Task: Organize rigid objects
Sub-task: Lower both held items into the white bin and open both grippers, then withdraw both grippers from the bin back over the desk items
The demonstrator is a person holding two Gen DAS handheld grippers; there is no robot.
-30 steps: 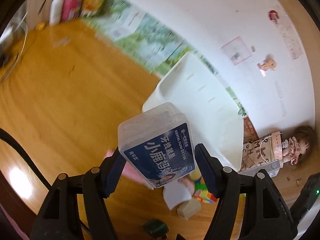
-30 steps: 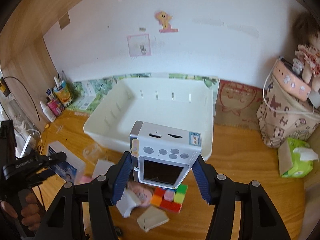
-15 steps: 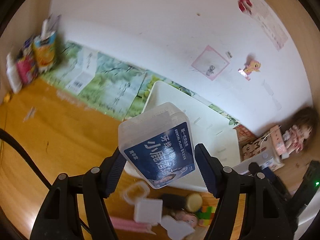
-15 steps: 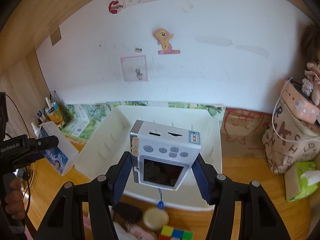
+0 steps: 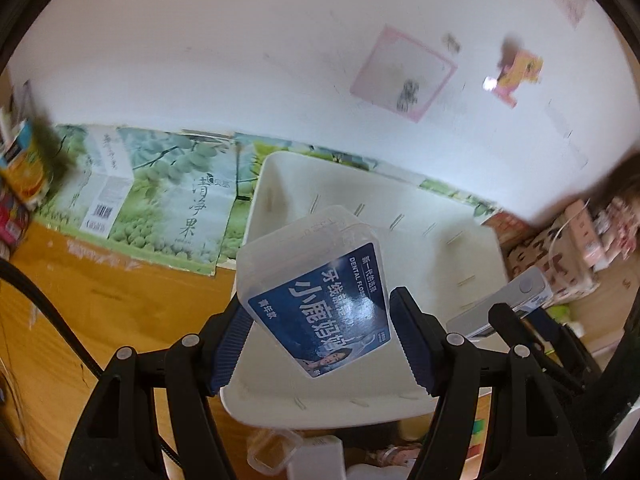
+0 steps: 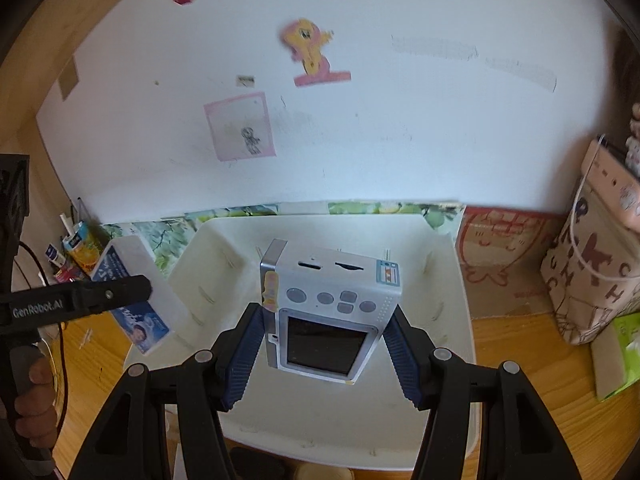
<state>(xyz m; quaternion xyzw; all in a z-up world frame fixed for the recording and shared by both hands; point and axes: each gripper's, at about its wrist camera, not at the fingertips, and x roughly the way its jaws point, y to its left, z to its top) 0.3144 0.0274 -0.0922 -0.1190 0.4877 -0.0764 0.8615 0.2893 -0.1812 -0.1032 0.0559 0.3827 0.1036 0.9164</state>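
Floss box [image 5: 320,300], translucent with a blue label: pinched tilted in the left tongs [image 5: 320,340], mid-frame in the left wrist view, hanging over the near left part of the white bin [image 5: 460,248]. Blue ribbed pads [image 5: 230,344] press both of its sides. In the right wrist view the same box sits at centre left, beside the bin's left wall, with the tongs' black arm crossing it.

Toy camera [image 6: 332,312], silver-white with grey buttons and a dark screen: clamped in the right tongs [image 6: 324,348], screen facing the lens, lower centre of the right wrist view, above the bin's interior. Pads [image 6: 404,360] grip its left and right edges.

Bin: open-topped, pale, slots along the inner walls, standing on the wooden counter [image 6: 516,364] against the white wall [image 6: 400,140]. Nothing visible inside where the view is clear.

A hand [image 6: 34,404] grips the left tongs' handle at the lower left edge of the right wrist view.

Bottom of the left wrist view, in front of the bin: a small clear case [image 5: 272,450], a white block [image 5: 318,458], and coloured bits, probably a puzzle cube, too hidden to be sure.

Surroundings: a green fruit-print carton [image 5: 168,200] flat against the wall left of the bin, a juice carton [image 6: 84,248] far left, a lettered bag [image 6: 592,272] at right, green tissue pack [image 6: 618,352] below it. Pink note [image 6: 240,126] and pony sticker [image 6: 308,50] on the wall.
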